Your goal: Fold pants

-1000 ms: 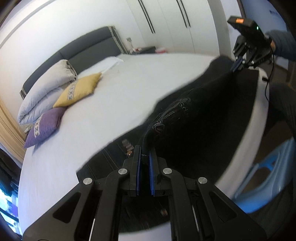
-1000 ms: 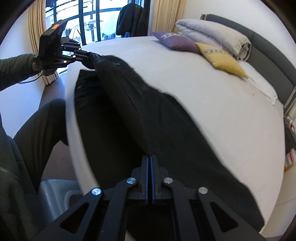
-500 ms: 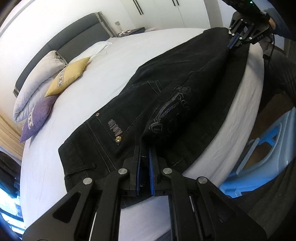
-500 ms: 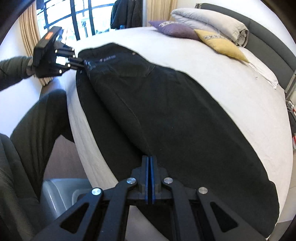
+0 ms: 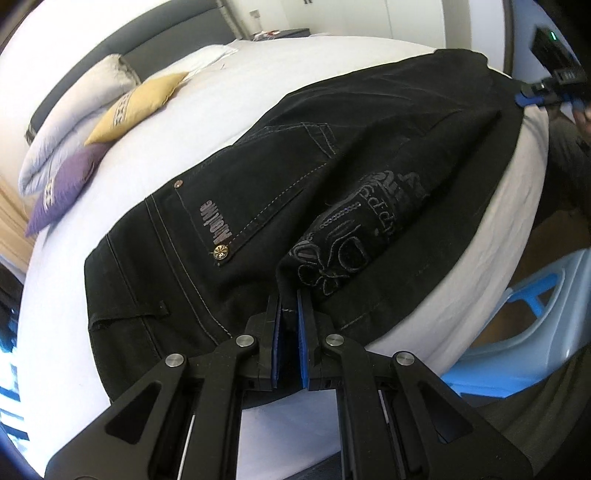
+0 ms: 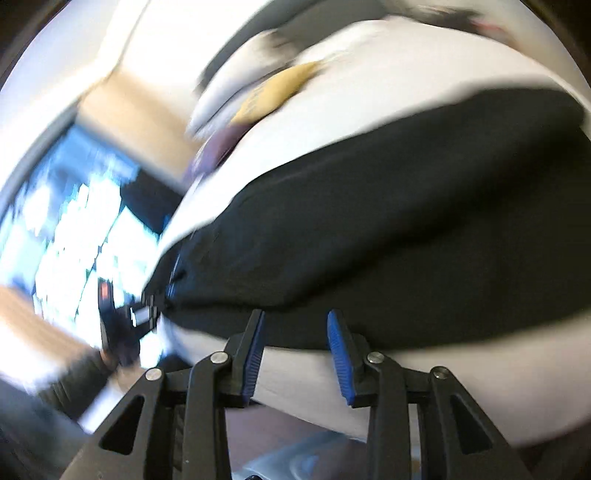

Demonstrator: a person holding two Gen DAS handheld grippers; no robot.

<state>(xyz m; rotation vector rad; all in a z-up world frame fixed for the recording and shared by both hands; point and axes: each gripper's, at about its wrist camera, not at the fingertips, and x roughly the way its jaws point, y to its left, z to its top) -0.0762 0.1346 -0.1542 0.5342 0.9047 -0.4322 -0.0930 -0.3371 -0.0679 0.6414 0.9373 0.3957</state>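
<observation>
Black jeans [image 5: 303, 192] lie folded lengthwise, one leg over the other, on a white bed [image 5: 147, 155] along its near edge. My left gripper [image 5: 290, 314] is shut on the waistband edge of the jeans beside an embroidered back pocket. My right gripper [image 6: 295, 325] is open and empty, just off the leg end of the jeans [image 6: 369, 240]; this view is blurred. The right gripper also shows in the left wrist view [image 5: 532, 96] at the far hem. The left gripper shows in the right wrist view [image 6: 147, 314].
A yellow cushion [image 5: 136, 107], a purple cushion [image 5: 62, 188] and a rolled grey duvet [image 5: 74, 107] lie at the bed's head. A light blue plastic stool [image 5: 532, 317] stands beside the bed's near edge. White wardrobes [image 5: 369, 14] are behind.
Both grippers lowered the lifted leg onto the bed. The right gripper has opened, let go of the hem and swung away. The left gripper stays shut on the waistband.
</observation>
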